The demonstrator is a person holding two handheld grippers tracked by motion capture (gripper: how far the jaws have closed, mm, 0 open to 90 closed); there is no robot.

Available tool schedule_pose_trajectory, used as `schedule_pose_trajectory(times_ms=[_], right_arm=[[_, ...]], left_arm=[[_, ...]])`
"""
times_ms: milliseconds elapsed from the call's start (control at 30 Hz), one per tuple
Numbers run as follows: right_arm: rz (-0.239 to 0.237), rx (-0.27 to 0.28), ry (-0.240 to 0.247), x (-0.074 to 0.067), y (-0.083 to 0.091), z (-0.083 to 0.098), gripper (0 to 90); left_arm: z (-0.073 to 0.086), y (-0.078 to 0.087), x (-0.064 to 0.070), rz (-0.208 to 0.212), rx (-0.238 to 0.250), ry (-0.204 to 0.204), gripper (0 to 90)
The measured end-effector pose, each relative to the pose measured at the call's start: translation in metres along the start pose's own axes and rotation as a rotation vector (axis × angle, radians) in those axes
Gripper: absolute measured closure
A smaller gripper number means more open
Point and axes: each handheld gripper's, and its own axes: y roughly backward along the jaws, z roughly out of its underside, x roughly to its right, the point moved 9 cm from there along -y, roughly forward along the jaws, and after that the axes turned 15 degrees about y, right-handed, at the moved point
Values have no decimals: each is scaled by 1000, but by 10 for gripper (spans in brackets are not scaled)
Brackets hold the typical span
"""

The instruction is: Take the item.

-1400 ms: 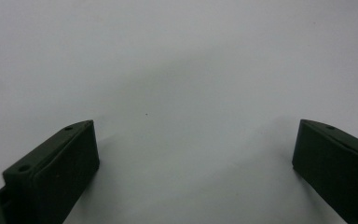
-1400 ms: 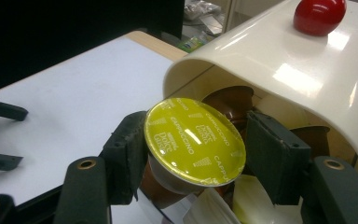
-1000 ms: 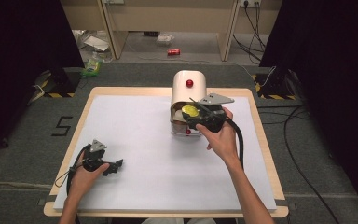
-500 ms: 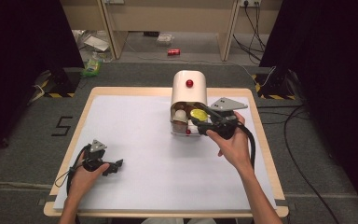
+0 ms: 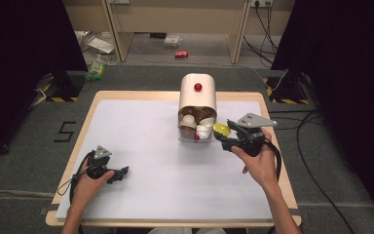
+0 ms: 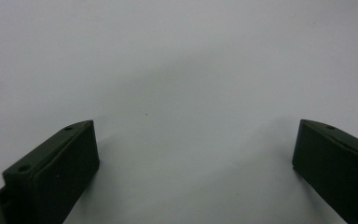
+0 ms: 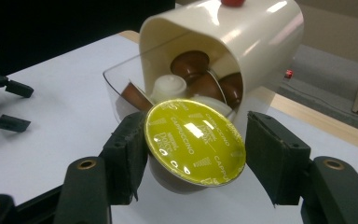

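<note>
A cream capsule dispenser (image 5: 197,97) with a red knob stands at the back middle of the table, its mouth holding several brown and white capsules (image 7: 186,63). My right gripper (image 5: 222,132) is shut on a yellow-lidded capsule (image 5: 220,128) just right of the dispenser's clear front tray (image 5: 187,136). In the right gripper view the capsule (image 7: 195,142) sits between the jaws of that gripper (image 7: 196,149), with the dispenser (image 7: 242,32) behind it. My left gripper (image 5: 121,172) rests open on the white sheet at the front left, with nothing between the jaws of the gripper (image 6: 193,154).
A white sheet (image 5: 141,131) covers the wooden table. The left gripper (image 7: 0,102) lies far off in the right gripper view. A red can (image 5: 181,54) and some litter lie on the floor beyond the table. Cables (image 5: 311,146) run along the right side.
My right gripper has drawn the yellow capsule out of the dispenser's mouth, moving right and a little toward the person. The left hand has stayed still.
</note>
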Motion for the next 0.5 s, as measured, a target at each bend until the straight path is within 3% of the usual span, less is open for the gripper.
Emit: schedule_pose_trajectory(times_ms=[500], right_arm=[[13,-28,-30,8,-4,36,408]], left_arm=[[0,0,0,2,0,1,0]])
